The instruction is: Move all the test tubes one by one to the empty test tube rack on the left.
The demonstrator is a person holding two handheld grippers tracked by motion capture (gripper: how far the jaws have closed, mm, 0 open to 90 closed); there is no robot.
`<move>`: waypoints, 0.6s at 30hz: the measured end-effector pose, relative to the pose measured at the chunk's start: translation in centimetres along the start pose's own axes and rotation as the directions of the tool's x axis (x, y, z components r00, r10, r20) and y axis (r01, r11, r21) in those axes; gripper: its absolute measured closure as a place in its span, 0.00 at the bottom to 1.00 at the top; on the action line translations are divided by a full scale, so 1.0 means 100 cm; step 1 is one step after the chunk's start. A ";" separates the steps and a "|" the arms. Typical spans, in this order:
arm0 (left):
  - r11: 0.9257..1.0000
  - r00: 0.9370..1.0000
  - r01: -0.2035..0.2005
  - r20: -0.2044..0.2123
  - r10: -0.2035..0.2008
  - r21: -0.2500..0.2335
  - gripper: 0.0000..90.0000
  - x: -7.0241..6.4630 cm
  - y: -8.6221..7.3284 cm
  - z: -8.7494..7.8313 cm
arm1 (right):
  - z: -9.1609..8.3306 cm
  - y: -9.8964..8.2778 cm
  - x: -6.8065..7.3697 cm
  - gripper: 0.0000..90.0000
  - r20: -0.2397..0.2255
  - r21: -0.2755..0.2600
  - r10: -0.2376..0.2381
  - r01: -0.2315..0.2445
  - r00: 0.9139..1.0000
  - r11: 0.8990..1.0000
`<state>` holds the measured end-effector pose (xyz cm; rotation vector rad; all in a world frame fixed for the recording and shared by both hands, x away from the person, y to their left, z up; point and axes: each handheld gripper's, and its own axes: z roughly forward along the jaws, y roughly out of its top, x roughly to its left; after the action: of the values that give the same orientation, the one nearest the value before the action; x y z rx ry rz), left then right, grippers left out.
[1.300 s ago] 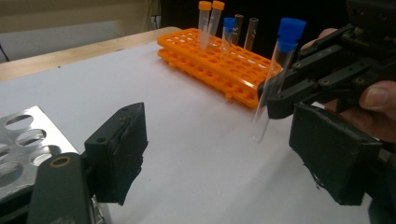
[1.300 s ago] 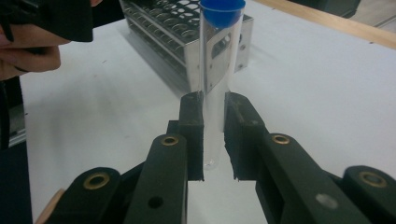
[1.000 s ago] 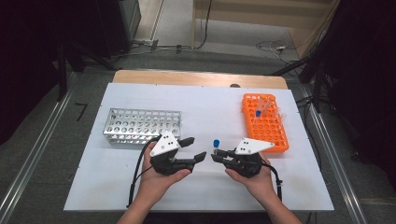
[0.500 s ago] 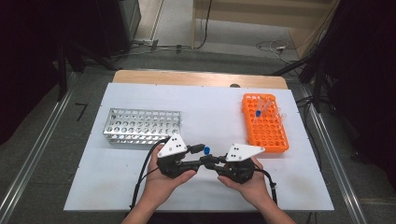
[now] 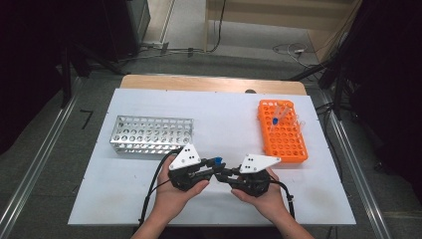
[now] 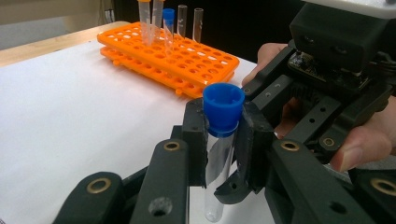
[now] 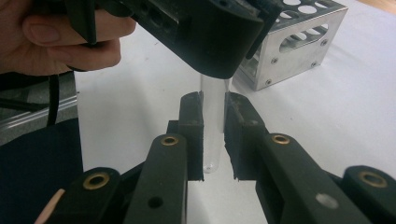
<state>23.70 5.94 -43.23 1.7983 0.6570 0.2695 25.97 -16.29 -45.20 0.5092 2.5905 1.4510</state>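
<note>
Clear glass tube with a round blue cap is held upright above the white bench, clamped by both the left tool, just closed, and the right tool.

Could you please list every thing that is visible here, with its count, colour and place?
Test tube: one, clear with a blue cap, held upright between the two grippers at the front middle of the table.
Orange rack: one, right side of the table, holding several tubes; one has a blue cap.
Metal rack: one, silver, left side of the table; its visible holes look empty.
Table: one, white top with a wooden far edge.
Left gripper: one, black, shut on the test tube just below its cap.
Right gripper: one, black, shut on the test tube lower down.
Hands: two, each holding a gripper.
</note>
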 end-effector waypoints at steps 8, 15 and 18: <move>0.999 0.999 0.025 -0.026 -0.026 -0.026 0.85 0.007 0.005 -0.006 | -0.013 -0.004 -0.006 0.71 0.002 -0.032 0.017 -0.017 1.000 0.999; 0.999 0.997 0.029 -0.071 -0.032 -0.037 0.85 0.019 0.007 -0.013 | -0.030 -0.010 -0.014 0.56 0.049 -0.058 0.046 -0.043 0.998 0.997; 0.998 0.995 0.042 -0.091 -0.046 -0.047 0.85 0.026 0.009 -0.018 | -0.043 -0.018 -0.020 0.46 0.068 -0.071 0.068 -0.063 0.995 0.995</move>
<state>25.20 8.63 -42.22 1.7347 0.7490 0.3359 26.29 -21.33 -44.51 0.6299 2.4823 1.5086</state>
